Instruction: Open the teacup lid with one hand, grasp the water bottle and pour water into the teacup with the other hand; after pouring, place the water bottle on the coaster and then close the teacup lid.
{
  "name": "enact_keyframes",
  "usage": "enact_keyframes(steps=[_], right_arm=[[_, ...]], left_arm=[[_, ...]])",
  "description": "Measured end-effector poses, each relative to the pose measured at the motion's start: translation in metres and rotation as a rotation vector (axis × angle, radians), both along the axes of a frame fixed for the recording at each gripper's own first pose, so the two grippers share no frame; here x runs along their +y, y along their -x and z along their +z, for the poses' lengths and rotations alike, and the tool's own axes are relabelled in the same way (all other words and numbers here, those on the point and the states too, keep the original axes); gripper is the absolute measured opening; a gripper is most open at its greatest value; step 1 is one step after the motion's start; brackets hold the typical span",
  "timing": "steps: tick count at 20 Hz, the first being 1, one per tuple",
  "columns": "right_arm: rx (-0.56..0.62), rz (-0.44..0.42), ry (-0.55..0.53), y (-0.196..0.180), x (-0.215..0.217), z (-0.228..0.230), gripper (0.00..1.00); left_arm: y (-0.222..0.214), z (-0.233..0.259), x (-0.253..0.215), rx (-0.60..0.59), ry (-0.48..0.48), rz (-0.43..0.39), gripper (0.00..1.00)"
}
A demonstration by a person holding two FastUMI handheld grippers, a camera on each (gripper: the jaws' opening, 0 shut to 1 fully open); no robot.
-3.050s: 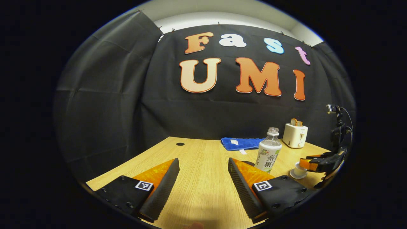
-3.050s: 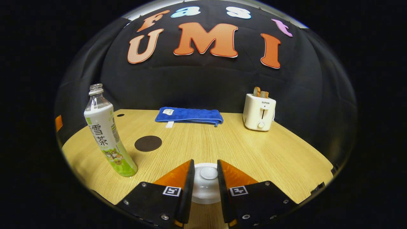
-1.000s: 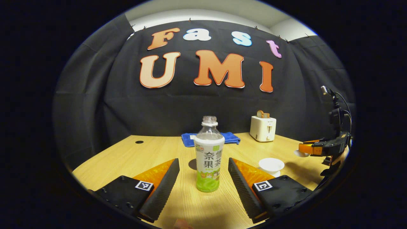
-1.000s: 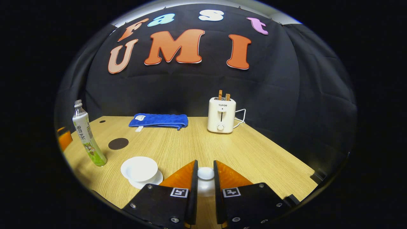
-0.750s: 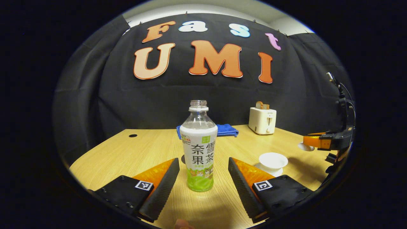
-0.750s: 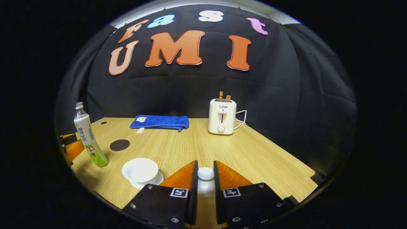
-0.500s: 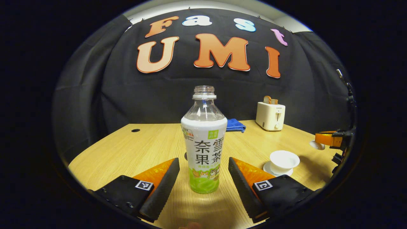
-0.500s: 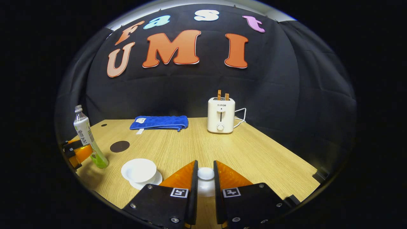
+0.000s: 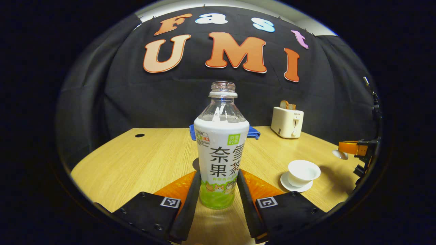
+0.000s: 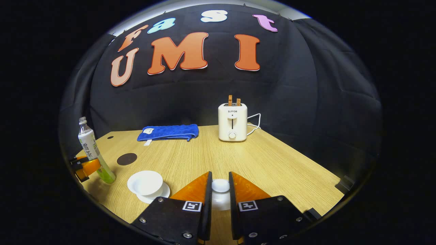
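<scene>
With the lid off the teacup (image 9: 303, 172), the step in hand looks to be taking hold of the water bottle (image 9: 221, 149) for the pour. To do it well, the grip should sit firm and level on the labelled body, the lift should go straight up with the open neck kept upright, and the tilt should begin only once the mouth is over the cup, which stands on its saucer to the right of the bottle in the left gripper view. The coaster (image 10: 126, 159), a dark disc farther back on the worktop (image 10: 272, 163), waits for the bottle afterwards.

The left claw (image 9: 215, 190) has its fingers drawn in against both sides of the bottle's lower body, clenched on it while the bottle stands upright on the worktop. The right claw (image 10: 220, 190) is nearly closed, pinching the knob of the teacup lid (image 10: 220, 186) and holding it above the worktop, well right of the cup.
</scene>
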State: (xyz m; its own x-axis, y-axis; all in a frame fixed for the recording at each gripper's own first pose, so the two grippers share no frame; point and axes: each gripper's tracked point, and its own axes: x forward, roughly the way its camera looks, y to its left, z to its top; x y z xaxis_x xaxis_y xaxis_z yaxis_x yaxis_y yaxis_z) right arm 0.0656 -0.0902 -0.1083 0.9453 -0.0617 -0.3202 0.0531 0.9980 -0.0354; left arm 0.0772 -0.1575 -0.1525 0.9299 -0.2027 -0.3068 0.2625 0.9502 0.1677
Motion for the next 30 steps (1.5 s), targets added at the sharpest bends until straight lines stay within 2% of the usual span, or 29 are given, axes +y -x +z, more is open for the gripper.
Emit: enact_keyframes(steps=[3,4,7,13,14,15,16,22,27,28,29,30], right_arm=[[-0.001,-0.001,-0.007,0.0,-0.001,0.0,0.24],[-0.001,-0.003,-0.007,0.0,-0.002,0.0,0.24],[-0.001,-0.009,-0.014,0.0,-0.005,0.001,0.24],[-0.006,-0.032,-0.036,0.001,-0.016,0.003,0.24],[-0.005,-0.037,-0.04,0.001,-0.019,0.003,0.2],[-0.005,-0.041,-0.045,0.002,-0.02,0.003,0.2],[-0.004,-0.044,-0.049,0.001,-0.022,0.003,0.25],[-0.007,-0.048,-0.061,0.003,-0.024,0.004,0.24],[0.001,-0.044,-0.062,0.003,-0.022,0.003,0.24],[0.001,-0.042,-0.061,0.003,-0.021,0.004,0.2],[0.001,-0.041,-0.06,0.003,-0.021,0.003,0.24],[0.002,-0.04,-0.06,0.003,-0.02,0.003,0.2]], left_arm=[[0.005,0.017,-0.012,-0.026,-0.107,-0.052,0.68],[0.008,0.02,-0.018,-0.025,-0.146,-0.076,0.65],[0.015,0.026,-0.035,-0.035,-0.27,-0.16,0.65],[0.007,0.027,-0.049,-0.061,-0.595,-0.258,0.66],[0.007,0.026,-0.051,-0.063,-0.658,-0.276,0.67],[0.006,0.024,-0.052,-0.067,-0.717,-0.294,0.67],[0.007,0.021,-0.052,-0.071,-0.769,-0.311,0.67],[-0.014,0.007,-0.04,-0.051,-1.012,-0.352,0.65],[-0.016,0.006,-0.041,-0.081,-1.193,-0.408,0.67],[-0.017,0.005,-0.043,-0.081,-1.222,-0.418,0.65],[-0.018,0.006,-0.042,-0.082,-1.251,-0.429,0.65],[-0.018,0.006,-0.044,-0.085,-1.282,-0.44,0.65]])
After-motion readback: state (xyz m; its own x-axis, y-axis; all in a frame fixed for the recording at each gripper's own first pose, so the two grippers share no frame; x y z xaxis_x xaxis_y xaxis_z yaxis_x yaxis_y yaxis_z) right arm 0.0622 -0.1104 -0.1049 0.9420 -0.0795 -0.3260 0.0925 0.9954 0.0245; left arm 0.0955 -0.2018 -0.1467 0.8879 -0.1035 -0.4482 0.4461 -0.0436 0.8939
